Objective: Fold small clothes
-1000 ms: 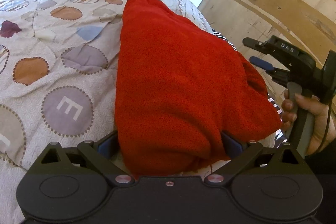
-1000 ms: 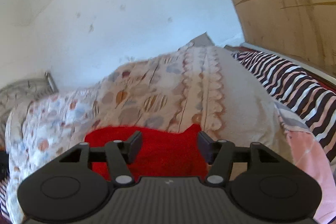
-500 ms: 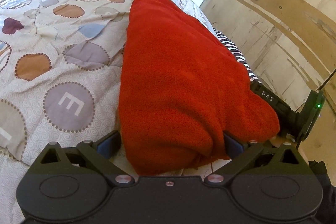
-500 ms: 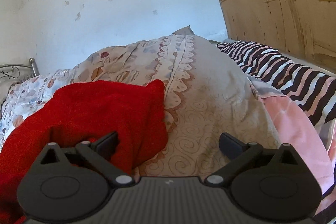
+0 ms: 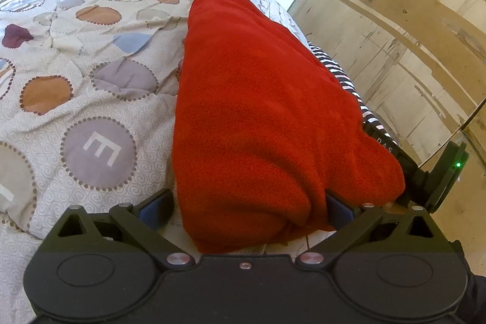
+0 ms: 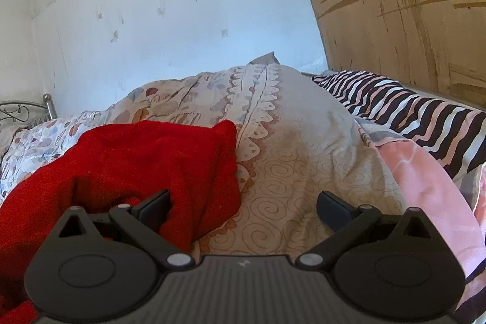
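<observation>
On the left of the left wrist view lies the quilt [image 5: 91,99], cream with dotted circles, one of them bearing a letter E. Right of it, running up the middle of the bed, is the red fleece garment [image 5: 267,117], a thick, nappy cloth bunched into a long mound. The left gripper [image 5: 246,208] stands with its jaws spread wide on either side of the mound's near end; the cloth lies between them, but nothing shows them squeezing it. Further right, under the garment's edge, the striped bedding [image 5: 343,75] shows, and at the far right the body of the other tool with its green light.

In the right wrist view the same garment [image 6: 145,166] fills the left side, and the right gripper [image 6: 243,211] is also spread wide: its left finger [image 6: 155,208] is pushed against or into a fold of the fleece, though whether it is under a layer is hard to tell, while its right finger hangs over bare quilt [image 6: 303,166]. The striped blanket [image 6: 410,111] lies at the far right.

The fleece should handle soft, light and limp, with enough nap to grip well and little tendency to slide. It will sag wherever it is unsupported, so the best hold is probably a doubled edge or corner, one per gripper, rather than the thick middle of the bundle.
</observation>
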A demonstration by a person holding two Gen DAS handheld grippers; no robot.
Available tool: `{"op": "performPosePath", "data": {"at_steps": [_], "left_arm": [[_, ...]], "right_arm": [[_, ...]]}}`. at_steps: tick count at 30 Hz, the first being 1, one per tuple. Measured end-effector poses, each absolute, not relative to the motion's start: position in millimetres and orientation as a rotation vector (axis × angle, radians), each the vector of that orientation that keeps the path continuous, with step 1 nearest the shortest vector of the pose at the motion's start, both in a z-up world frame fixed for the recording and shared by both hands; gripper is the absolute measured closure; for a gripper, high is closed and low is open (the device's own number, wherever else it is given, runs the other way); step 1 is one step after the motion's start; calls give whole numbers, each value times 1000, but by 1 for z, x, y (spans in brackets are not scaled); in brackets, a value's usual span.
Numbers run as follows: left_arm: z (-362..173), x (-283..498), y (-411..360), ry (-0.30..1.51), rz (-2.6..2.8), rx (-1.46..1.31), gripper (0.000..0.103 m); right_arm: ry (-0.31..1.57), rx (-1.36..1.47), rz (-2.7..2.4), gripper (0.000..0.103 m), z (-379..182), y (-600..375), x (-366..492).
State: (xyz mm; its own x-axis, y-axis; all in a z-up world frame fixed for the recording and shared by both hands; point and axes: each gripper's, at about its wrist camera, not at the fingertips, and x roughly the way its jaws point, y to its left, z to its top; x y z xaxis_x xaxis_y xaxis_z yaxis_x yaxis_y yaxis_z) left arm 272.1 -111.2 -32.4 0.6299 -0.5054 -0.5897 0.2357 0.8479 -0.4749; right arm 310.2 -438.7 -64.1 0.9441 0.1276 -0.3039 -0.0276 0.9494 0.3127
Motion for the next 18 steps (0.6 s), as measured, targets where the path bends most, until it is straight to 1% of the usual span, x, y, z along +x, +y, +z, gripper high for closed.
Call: {"op": "performPosePath", "data": {"at_steps": [11, 15, 18], "left_arm": [[-32, 270, -113, 784, -427, -375, 1], [-24, 273, -111, 795, -418, -363, 1], [-23, 274, -111, 792, -412, -363, 1]], "right_arm": [[333, 335, 96, 0, -65, -443, 309], [382, 398, 136, 0, -46, -453, 317], [351, 459, 156, 0, -29, -460, 323]]}}
